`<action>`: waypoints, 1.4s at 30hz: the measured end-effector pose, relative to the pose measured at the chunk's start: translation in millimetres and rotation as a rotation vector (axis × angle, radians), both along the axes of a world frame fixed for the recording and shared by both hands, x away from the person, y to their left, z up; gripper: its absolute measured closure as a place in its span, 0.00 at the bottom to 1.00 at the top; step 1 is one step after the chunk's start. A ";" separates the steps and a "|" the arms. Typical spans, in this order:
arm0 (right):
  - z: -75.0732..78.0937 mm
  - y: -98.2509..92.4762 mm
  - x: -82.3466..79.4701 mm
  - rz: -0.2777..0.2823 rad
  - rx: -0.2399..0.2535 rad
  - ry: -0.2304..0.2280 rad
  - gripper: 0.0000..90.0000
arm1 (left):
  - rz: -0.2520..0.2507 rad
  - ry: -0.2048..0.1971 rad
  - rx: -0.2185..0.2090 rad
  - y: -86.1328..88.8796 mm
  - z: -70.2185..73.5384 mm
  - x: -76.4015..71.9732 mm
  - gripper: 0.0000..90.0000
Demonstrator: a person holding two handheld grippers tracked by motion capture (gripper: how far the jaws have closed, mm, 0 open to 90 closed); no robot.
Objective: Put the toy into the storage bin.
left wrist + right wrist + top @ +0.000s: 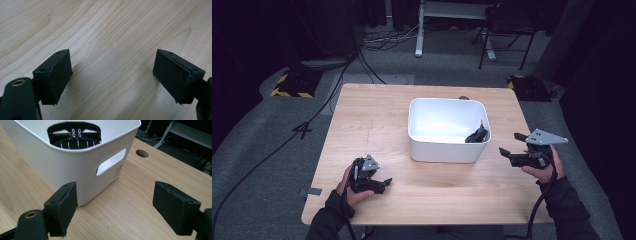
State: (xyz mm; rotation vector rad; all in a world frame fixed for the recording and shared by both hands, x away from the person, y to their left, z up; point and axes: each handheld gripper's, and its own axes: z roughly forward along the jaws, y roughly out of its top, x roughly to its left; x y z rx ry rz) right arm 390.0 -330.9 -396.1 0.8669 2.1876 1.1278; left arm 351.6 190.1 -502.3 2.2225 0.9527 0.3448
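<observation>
A white rectangular plastic bin with a slot handle in its side stands on the pale wooden table, a little right of centre and toward the far half. Inside it, against the right near wall, lies a black plastic part with thin white markings; in the right gripper view it leans against the inner wall just under the rim.

The right gripper hovers just right of the bin, near its right near corner, pointing left toward it. Its jaws stand wide apart with nothing between them.

The left gripper sits low over the near left part of the table, well apart from the bin. Its jaws are also spread wide and empty, with bare wood grain below.
</observation>
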 end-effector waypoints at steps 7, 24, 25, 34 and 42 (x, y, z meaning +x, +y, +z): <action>-14.1 -8.0 -4.6 -0.015 -0.029 0.017 0.23 | 0.000 0.000 0.000 0.0 0.0 0.0 0.18; -43.0 -18.7 -16.9 -0.027 -0.084 0.058 0.23 | 0.000 -0.002 0.001 0.0 0.0 0.0 0.18; -45.0 -19.1 -17.1 -0.026 -0.084 0.061 0.23 | 0.000 -0.001 0.001 0.0 0.0 0.0 0.18; -66.9 -21.9 -19.7 -0.028 -0.129 0.109 0.23 | 0.003 -0.004 -0.001 -0.2 -0.3 -0.1 0.18; -83.3 -25.4 -23.0 -0.028 -0.130 0.149 0.24 | 0.001 0.000 0.000 0.0 0.0 0.0 0.18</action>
